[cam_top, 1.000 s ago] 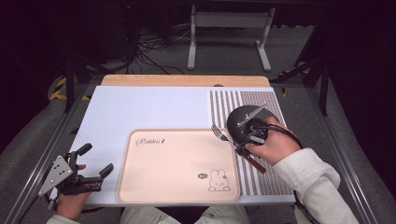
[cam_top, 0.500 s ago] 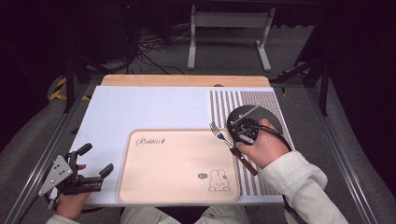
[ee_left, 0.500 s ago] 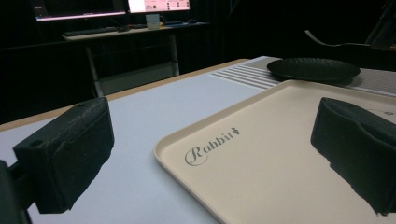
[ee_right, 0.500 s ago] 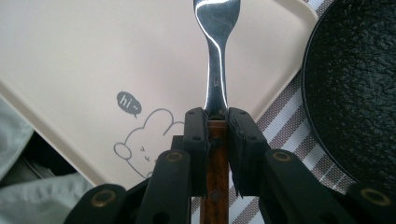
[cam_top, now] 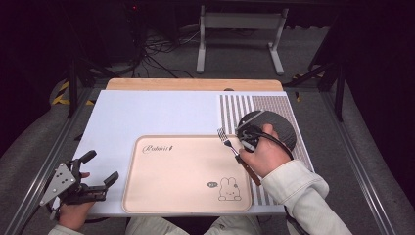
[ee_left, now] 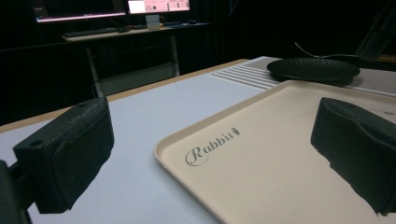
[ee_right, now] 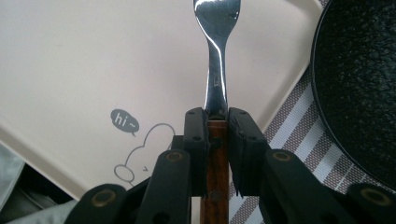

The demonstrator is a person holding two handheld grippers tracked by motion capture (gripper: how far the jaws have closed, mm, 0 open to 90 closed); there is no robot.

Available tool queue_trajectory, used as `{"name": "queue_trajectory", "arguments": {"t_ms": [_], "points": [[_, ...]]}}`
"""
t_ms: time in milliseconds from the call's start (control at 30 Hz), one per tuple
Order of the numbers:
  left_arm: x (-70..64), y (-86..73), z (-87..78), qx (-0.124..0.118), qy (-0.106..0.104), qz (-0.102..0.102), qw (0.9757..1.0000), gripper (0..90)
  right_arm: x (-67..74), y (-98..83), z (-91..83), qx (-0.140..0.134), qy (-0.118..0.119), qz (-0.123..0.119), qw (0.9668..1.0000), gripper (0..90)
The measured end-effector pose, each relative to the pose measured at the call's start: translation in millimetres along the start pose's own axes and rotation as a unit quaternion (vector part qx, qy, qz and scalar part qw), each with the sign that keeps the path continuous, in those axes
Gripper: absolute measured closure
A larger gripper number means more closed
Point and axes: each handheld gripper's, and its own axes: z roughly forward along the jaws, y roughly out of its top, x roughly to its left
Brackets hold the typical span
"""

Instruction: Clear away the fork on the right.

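A fork (cam_top: 228, 142) with a wooden handle lies slanted over the right edge of the beige tray (cam_top: 186, 171). My right gripper (cam_top: 241, 152) is shut on it. In the right gripper view the jaws pinch the top of the wooden handle (ee_right: 215, 140), and the steel fork (ee_right: 217, 56) points out over the tray (ee_right: 93, 70). My left gripper (cam_top: 102, 166) rests open at the table's front left corner. In the left gripper view its pads (ee_left: 70, 149) stand wide apart with nothing between them, facing the tray (ee_left: 280, 154).
A black round plate (cam_top: 279, 127) sits on a striped mat (cam_top: 235, 110) right of the tray, close beside my right hand. The same plate (ee_right: 359, 84) fills the right side of the right gripper view. White table surface (cam_top: 147, 112) stretches behind the tray.
My right hand and gripper have shifted a little left, off the plate, and the fork's handle has swung toward the tray. The left gripper has not moved.
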Motion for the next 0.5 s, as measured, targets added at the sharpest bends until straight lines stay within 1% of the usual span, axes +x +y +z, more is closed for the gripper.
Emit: {"name": "queue_trajectory", "arguments": {"t_ms": [33, 67, 100, 133, 167, 200, 233, 367, 467, 500], "points": [[0.0, 0.1, -0.1, 0.000, 0.000, 0.000, 1.0000, 0.0, 0.7, 0.5, 1.7, -0.003, 0.001, 0.005, 1.0000, 78.5], [0.0, 0.2, -0.2, -0.001, 0.000, 0.000, 1.0000, 0.0, 1.5, 0.9, 3.3, 0.000, 0.000, 0.011, 0.9999, 78.5], [0.0, 0.2, -0.2, -0.001, 0.000, 0.000, 1.0000, 0.0, 1.5, 0.9, 3.3, 0.000, 0.000, 0.011, 0.9999, 78.5], [0.0, 0.2, -0.3, -0.001, 0.000, 0.001, 1.0000, 0.0, 2.0, 1.1, 5.0, 0.001, -0.004, 0.011, 0.9999, 78.5], [0.0, 0.3, -0.3, -0.001, 0.000, 0.000, 1.0000, 0.0, 3.8, 1.6, 7.9, -0.002, -0.009, 0.020, 0.9998, 78.4], [0.0, 0.3, -0.3, -0.001, -0.001, 0.000, 1.0000, 0.0, 4.7, 1.8, 9.2, -0.003, -0.011, 0.023, 0.9997, 78.4], [0.0, 0.3, -0.4, -0.001, -0.001, 0.001, 1.0000, 0.0, 5.0, 1.9, 10.9, 0.001, -0.012, 0.027, 0.9996, 78.5], [0.0, 0.5, -0.5, -0.001, -0.001, 0.001, 1.0000, 0.0, 6.8, 3.3, 15.6, -0.004, -0.006, 0.039, 0.9992, 78.5], [0.1, 0.5, -0.6, -0.002, -0.002, 0.002, 1.0000, 0.0, 9.6, 4.0, 23.2, 0.002, -0.001, 0.041, 0.9992, 78.4], [0.1, 0.4, -0.7, -0.002, -0.002, 0.001, 1.0000, 0.0, 10.7, 4.2, 25.7, 0.004, -0.003, 0.042, 0.9991, 78.4]]}}
